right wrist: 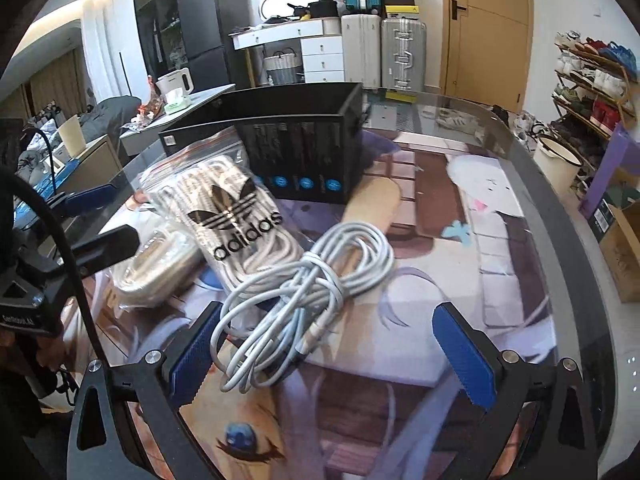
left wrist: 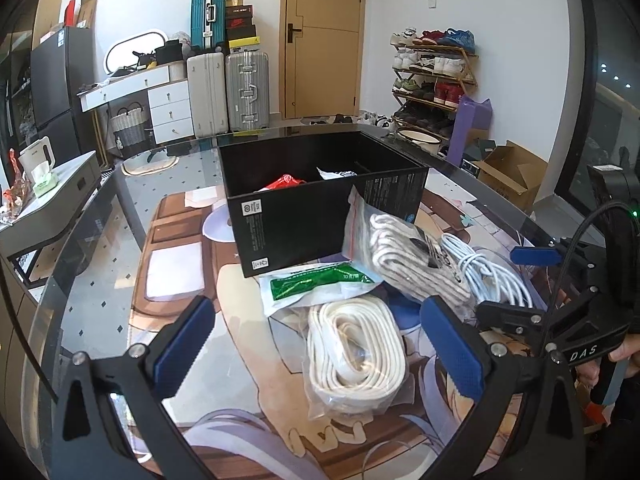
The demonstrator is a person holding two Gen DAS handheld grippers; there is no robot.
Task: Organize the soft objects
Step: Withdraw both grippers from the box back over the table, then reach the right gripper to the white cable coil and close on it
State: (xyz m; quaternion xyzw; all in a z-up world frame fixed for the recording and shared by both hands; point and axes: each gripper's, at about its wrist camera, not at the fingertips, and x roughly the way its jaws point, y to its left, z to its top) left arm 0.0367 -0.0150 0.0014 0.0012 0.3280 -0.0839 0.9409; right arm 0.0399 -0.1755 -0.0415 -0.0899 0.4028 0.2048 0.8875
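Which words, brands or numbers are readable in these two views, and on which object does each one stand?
"adidas", with the trefoil logo: on the clear zip bag of white laces.
"DAS": on the right gripper's black body, seen from the left wrist view.
Text on the left gripper's body: too blurred to read for certain.
Labels on the black box: too small.
Print on the green packet: too small.

The left gripper (left wrist: 320,344) hangs low with its jaws spread wide, both blue pads (left wrist: 182,346) bare and nothing pinched between them. The right gripper (right wrist: 328,356) is likewise spread wide, gripping nothing, its blue pads (right wrist: 466,356) well apart. A hand (left wrist: 624,354) wraps the right gripper's handle, off beyond the left gripper's right-hand jaw.
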